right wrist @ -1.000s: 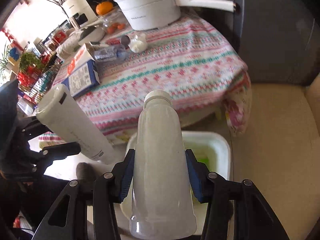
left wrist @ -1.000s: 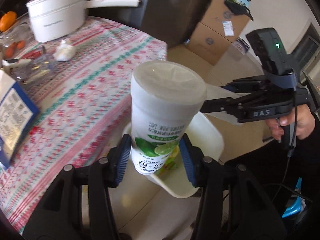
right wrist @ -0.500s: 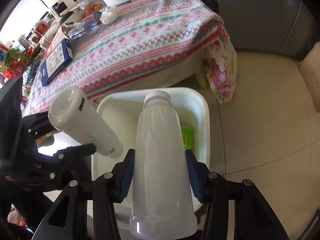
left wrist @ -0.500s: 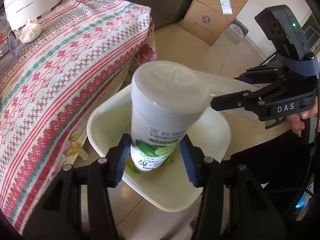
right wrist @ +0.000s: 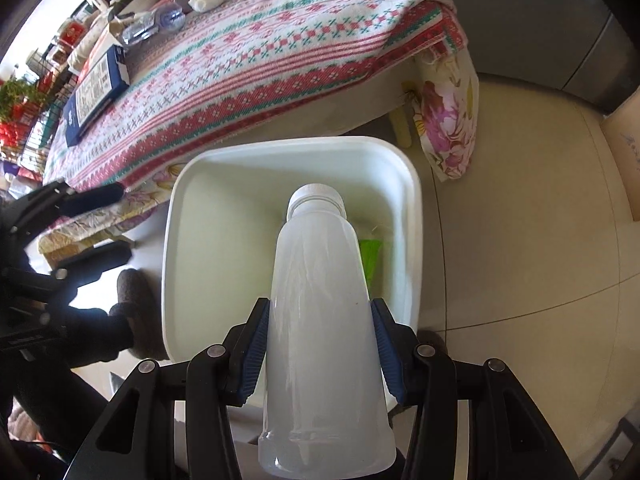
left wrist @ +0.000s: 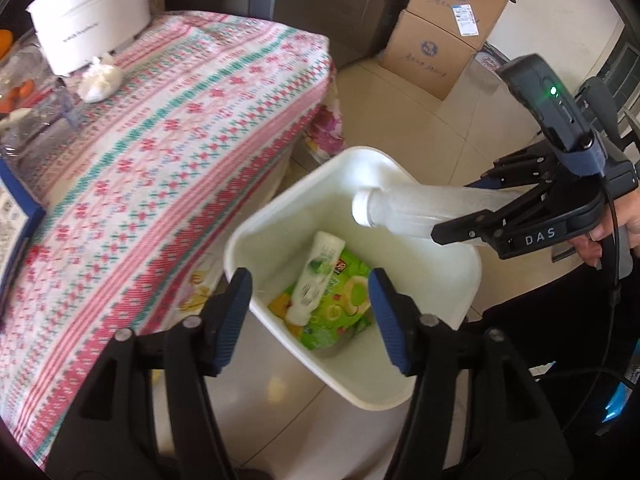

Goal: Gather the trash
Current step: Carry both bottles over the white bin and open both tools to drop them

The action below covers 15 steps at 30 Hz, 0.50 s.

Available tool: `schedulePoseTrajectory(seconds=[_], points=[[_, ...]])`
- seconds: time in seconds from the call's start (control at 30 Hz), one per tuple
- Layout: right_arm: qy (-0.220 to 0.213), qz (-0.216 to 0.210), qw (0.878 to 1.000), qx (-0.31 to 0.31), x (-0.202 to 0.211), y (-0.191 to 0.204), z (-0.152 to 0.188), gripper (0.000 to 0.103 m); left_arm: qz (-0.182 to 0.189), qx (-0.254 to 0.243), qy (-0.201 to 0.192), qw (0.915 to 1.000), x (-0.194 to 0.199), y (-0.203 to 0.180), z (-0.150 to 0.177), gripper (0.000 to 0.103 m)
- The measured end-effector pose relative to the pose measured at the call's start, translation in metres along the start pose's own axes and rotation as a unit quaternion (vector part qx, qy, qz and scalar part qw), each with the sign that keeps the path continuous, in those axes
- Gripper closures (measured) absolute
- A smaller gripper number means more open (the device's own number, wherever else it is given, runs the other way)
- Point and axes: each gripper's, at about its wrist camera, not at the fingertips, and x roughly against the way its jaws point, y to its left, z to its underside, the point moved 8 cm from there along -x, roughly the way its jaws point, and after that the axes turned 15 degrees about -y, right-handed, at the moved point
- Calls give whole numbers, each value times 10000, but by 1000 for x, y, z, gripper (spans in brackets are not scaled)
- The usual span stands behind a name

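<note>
A white trash bin point(left wrist: 460, 280) point(right wrist: 176, 208) stands on the floor beside the table. The lime-label cup point(left wrist: 318, 276) lies inside it on a green snack wrapper point(left wrist: 348, 308). My left gripper point(left wrist: 310, 314) is open and empty above the bin's near side; it also shows at the left of the right wrist view point(right wrist: 96, 224). My right gripper point(right wrist: 318, 344) is shut on a cloudy white plastic bottle point(right wrist: 320, 320) point(left wrist: 416, 210), held over the bin with its cap pointing in.
The table with a patterned cloth point(left wrist: 160, 152) holds a white pot point(left wrist: 88, 12), a crumpled tissue point(left wrist: 100, 78), a clear plastic bottle point(right wrist: 154, 26) and a blue box point(right wrist: 96, 92). Cardboard boxes point(left wrist: 444, 36) stand on the tiled floor behind the bin.
My left gripper opened and the lime-label cup dropped into the bin. My right gripper kept hold of the white bottle and came lower over the bin.
</note>
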Motion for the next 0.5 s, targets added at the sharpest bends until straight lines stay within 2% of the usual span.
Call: schedulePoseTrajectory(seconds=[0.23, 0.37, 0.5], points=[[114, 89, 9997, 171, -4, 5, -9, 53, -171, 166, -64, 9997, 13, 21, -1, 37], [148, 68, 9997, 173, -3, 5, -19, 52, -288, 149, -127, 9994, 21, 28, -1, 32], [-66, 41, 9999, 125, 6, 9, -33, 41, -393, 169, -214, 9989, 30, 36, -2, 29]])
